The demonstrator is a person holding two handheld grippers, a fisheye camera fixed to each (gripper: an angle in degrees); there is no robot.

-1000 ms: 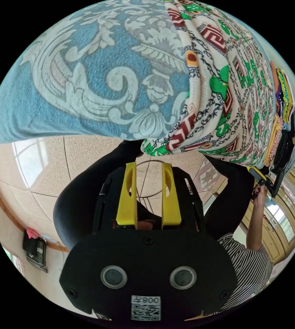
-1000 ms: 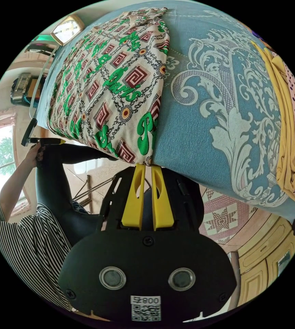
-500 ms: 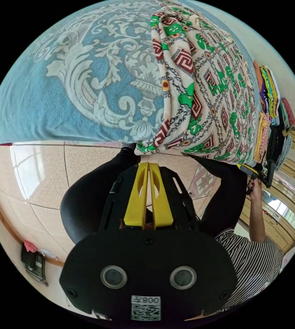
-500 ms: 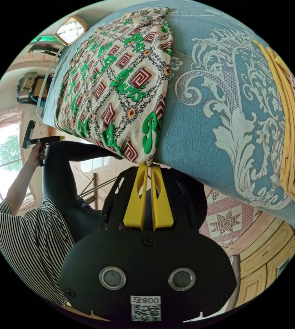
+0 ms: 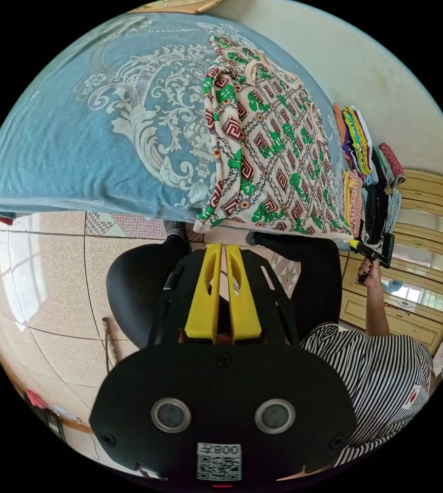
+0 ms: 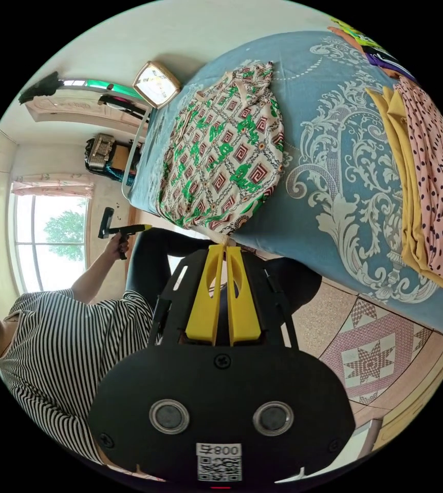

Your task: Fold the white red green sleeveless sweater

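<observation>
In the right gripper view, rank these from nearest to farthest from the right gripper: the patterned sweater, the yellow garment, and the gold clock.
Measured from the right gripper:
1. Patterned sweater, its hem corner right at the jaw tips, at the bed's near edge.
2. Yellow garment, off to the side on the blue bedspread.
3. Gold clock, beyond the sweater's far end, against the wall.

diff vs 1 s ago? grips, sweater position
Left gripper closed: jaws apart 1 s ago, together by 0.5 s ago and now, off the hem, holding nothing. Right gripper stayed shut at the sweater's corner; whether it still pinches cloth is unclear. Both cameras pulled back from the bed. Sweater stays flat on the blue blanket; clothes pile unchanged.
</observation>
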